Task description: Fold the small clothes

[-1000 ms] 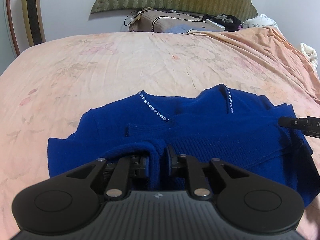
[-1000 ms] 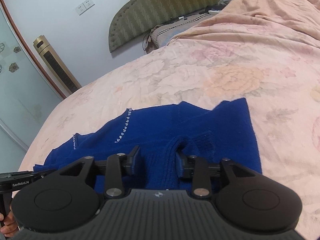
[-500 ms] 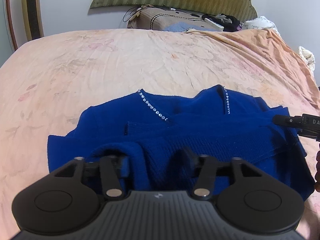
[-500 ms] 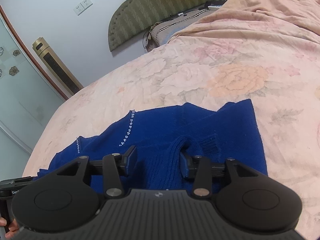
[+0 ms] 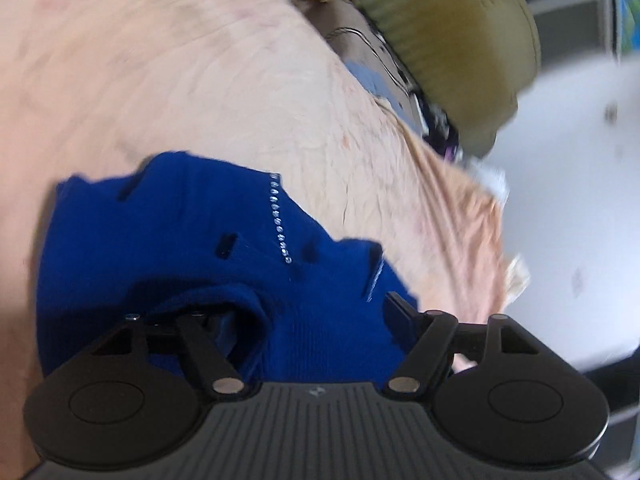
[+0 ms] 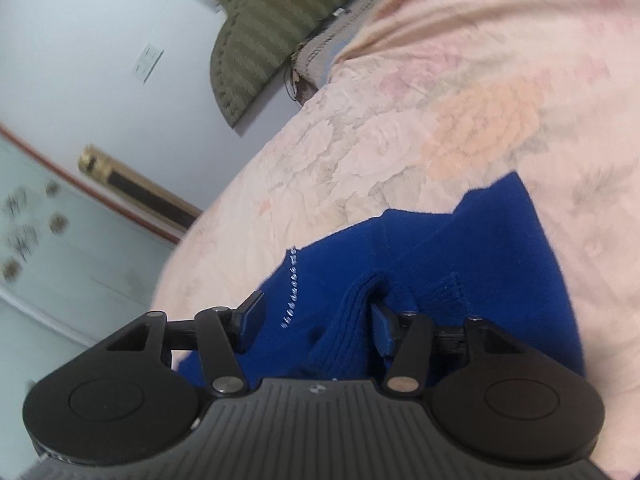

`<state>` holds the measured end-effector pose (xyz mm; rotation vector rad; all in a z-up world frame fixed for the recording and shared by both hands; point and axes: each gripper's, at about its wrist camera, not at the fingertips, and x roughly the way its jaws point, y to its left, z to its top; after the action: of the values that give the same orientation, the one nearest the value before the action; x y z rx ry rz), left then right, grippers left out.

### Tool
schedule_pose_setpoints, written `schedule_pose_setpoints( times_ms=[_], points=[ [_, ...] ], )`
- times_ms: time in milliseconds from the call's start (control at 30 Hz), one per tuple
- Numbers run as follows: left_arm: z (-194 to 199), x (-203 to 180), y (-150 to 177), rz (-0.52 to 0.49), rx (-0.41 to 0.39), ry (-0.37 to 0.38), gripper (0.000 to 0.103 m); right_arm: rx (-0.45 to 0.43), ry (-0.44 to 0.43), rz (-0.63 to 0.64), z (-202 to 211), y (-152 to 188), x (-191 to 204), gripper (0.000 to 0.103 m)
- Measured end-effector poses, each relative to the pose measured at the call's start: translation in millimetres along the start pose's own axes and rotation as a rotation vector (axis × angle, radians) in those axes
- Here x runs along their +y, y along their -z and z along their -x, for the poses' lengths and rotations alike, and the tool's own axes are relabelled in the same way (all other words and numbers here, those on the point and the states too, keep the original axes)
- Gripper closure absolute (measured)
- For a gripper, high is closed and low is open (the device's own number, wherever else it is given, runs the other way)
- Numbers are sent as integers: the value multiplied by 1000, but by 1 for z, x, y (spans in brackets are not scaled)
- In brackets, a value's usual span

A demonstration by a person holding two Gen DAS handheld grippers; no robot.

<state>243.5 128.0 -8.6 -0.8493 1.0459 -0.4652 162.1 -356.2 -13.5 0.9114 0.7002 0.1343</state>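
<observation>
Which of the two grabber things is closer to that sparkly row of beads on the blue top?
Hard to call; both look similarly close. The right hand-held gripper has the bead row between its opening jaws. The left hand-held gripper, also opening, sits just below it on the blue top.

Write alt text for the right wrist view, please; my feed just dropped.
The right tool sits low over a royal-blue knitted sweater with a line of small rhinestones, its jaws opening with a ribbed fold of the knit between them. The sweater lies on a pale pink floral bedsheet; an olive padded headboard stands behind.
</observation>
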Motion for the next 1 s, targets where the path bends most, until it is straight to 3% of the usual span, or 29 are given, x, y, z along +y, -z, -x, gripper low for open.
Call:
schedule_pose_setpoints(
  times_ms=[167,233,300,400,533,600,667,767,867,1000],
  points=[
    [6,20,-6,119,7,126,29,21,-98,-169,-5,-7,-22,35],
    [8,23,-7,161,27,186,24,28,-51,-130,-3,-8,-19,35],
    [10,20,-7,137,54,172,23,33,-1,-43,2,-6,-8,35],
    [10,12,-4,90,79,149,23,72,9,40,9,-4,5,29],
    [6,8,-10,106,52,227,23,151,-137,-17,1,-9,11,22],
    [6,11,-18,160,-31,240,23,91,-166,-51,-2,-18,13,21],
    [6,25,-23,274,-110,235,23,20,-158,-102,-4,-26,6,20],
    [9,43,-25,357,-158,166,23,-43,-5,-95,-3,-26,2,22],
    [18,44,-24,295,-166,104,23,-91,95,91,6,-15,20,22],
    [29,29,-25,179,-160,40,23,-80,76,263,14,1,45,21]
  ],
)
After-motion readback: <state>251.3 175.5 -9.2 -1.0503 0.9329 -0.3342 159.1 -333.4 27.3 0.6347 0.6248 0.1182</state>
